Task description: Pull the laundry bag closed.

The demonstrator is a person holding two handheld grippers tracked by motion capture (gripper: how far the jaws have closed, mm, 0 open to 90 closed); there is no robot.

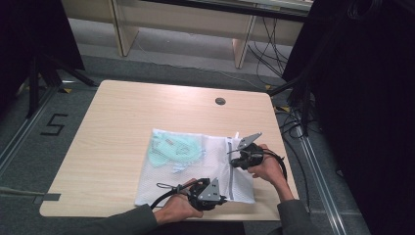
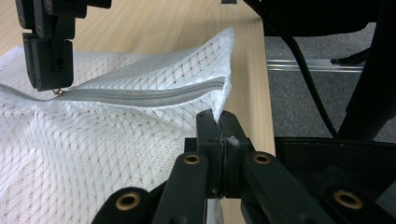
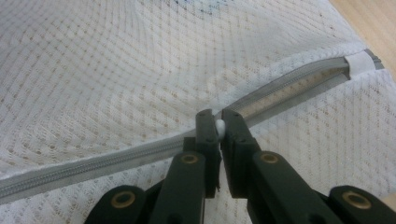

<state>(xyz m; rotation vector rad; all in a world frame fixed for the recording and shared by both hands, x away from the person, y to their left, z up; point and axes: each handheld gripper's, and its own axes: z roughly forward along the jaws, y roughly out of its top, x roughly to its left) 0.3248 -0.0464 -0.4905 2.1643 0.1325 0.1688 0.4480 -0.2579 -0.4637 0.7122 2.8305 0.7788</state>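
Observation:
A white mesh laundry bag [image 1: 195,166] lies flat on the wooden table [image 1: 117,127], with a mint green garment [image 1: 171,149] inside it. A grey zipper [image 1: 230,172] runs along the bag's right side. My left gripper [image 2: 218,123] is shut on the bag's corner fabric [image 2: 93,154] near the table's front edge, just past the zipper's end [image 2: 149,95]. Over the zipper [image 3: 289,86], my right gripper [image 3: 218,122] is shut on the small white zipper pull [image 3: 219,127]. Beyond the pull the teeth stand parted up to the end stop; behind it they are closed. In the high view, the left gripper [image 1: 223,199] and the right gripper [image 1: 235,156] sit at opposite ends of the zipper.
A round cable hole [image 1: 220,101] sits near the table's far edge. The bag's right edge lies close to the table's right edge. Cables [image 1: 293,122] trail on the floor to the right, beside black curtains. A "5" [image 1: 53,125] is marked on the floor at left.

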